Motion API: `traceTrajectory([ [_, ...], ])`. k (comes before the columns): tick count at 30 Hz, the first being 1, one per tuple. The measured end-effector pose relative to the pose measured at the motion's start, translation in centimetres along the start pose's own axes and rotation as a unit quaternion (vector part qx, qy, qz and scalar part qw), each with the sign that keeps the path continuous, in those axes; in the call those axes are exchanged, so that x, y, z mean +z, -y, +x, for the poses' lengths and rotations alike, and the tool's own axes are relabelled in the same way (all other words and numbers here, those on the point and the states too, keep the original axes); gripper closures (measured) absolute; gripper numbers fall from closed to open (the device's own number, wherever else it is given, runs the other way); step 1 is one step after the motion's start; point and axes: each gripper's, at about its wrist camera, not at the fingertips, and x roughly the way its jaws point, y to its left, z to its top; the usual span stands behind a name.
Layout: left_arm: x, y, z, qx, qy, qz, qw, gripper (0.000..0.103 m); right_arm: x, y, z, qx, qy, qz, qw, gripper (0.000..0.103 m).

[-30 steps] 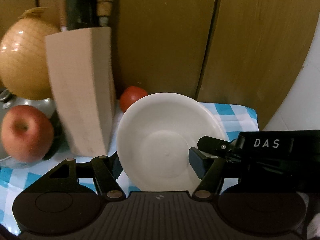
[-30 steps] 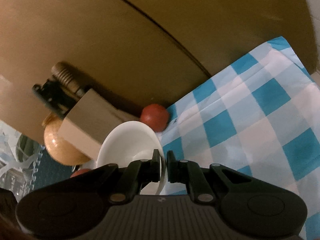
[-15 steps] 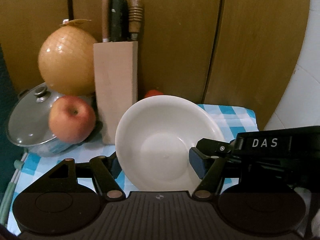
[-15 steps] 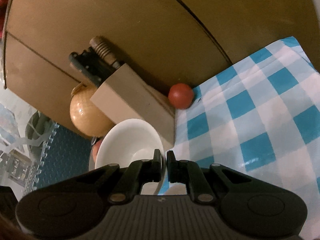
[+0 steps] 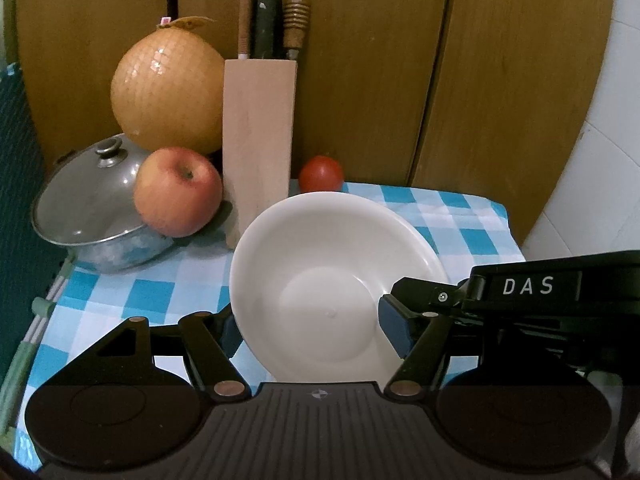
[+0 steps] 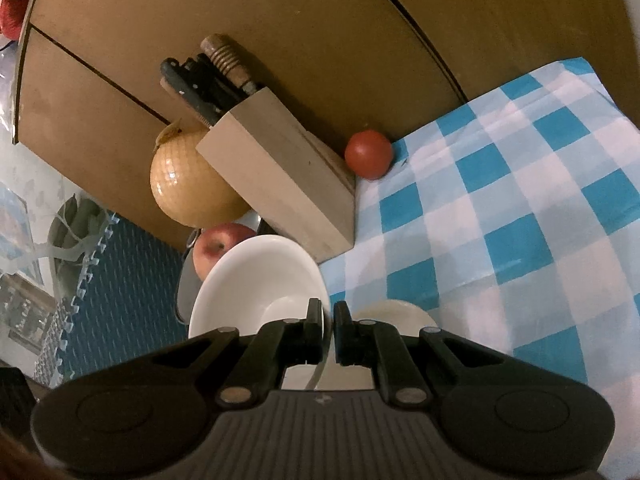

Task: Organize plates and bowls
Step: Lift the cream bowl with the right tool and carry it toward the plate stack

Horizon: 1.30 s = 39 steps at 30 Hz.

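White bowl (image 5: 320, 280) is held tilted above the table (image 5: 460, 216), its hollow facing the left wrist camera. Right gripper (image 6: 328, 330) has its fingers (image 6: 314, 320) nearly pressed together, pinching the bowl's rim (image 6: 325, 308): one finger inside the bowl, the other outside it, rim edge running down between them. In the left view the same gripper comes in from the right side (black body marked DAS), blue pad (image 5: 394, 326) lying on the bowl's inner wall at the right edge.

Left gripper (image 5: 310, 330) has fingers (image 5: 200, 344) spread wide, touching nothing. The bowl sits in front of and between them, lower rim dropping behind the gripper body; its left rim is just beside the left finger tip, contact not clear.

A second white dish (image 6: 394, 312) shows low in the right view, just right of the right fingers, mostly hidden by the gripper (bowl or plate, cannot tell).

Behind the bowl on the blue-checked cloth: knife block (image 5: 258, 148) upright with handles sticking out, tomato (image 5: 321, 174) just right of its base against the wooden panel (image 5: 372, 80), apple (image 5: 178, 192) left of the block resting against a lidded pot (image 5: 92, 208), netted pomelo (image 5: 168, 88) above the pot.
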Motion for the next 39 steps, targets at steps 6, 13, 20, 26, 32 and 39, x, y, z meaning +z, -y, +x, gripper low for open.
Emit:
traceTrajectory([
  [6, -0.2, -0.1, -0.2, -0.001, 0.002, -0.001, 1.0, 0.029, -0.3, -0.2, -0.3, -0.002, -0.002, -0.004, 1.0, 0.093],
  [13, -0.6, -0.2, -0.1, -0.003, -0.005, -0.005, 1.0, 0.029, -0.6, -0.1, -0.2, -0.011, -0.01, -0.006, 1.0, 0.093],
  [20, -1.3, -0.1, 0.1, -0.004, -0.016, -0.002, 0.9999, 0.029, -1.3, 0.0, -0.1, -0.024, -0.02, -0.01, 0.999, 0.093],
  [26, -2.0, -0.2, 0.2, -0.005, -0.026, -0.003, 0.9996, 0.029, -1.8, 0.2, 0.0, -0.033, -0.027, -0.012, 0.999, 0.093],
  [32, -2.2, -0.2, 0.2, -0.004, -0.03, 0.003, 0.9995, 0.027, -2.1, 0.1, -0.2, -0.044, -0.026, -0.018, 0.999, 0.093],
  [39, -2.6, -0.1, 0.8, 0.002, -0.042, 0.013, 0.999, 0.022, -2.4, 0.2, 0.2, -0.057, -0.025, -0.025, 0.998, 0.091],
])
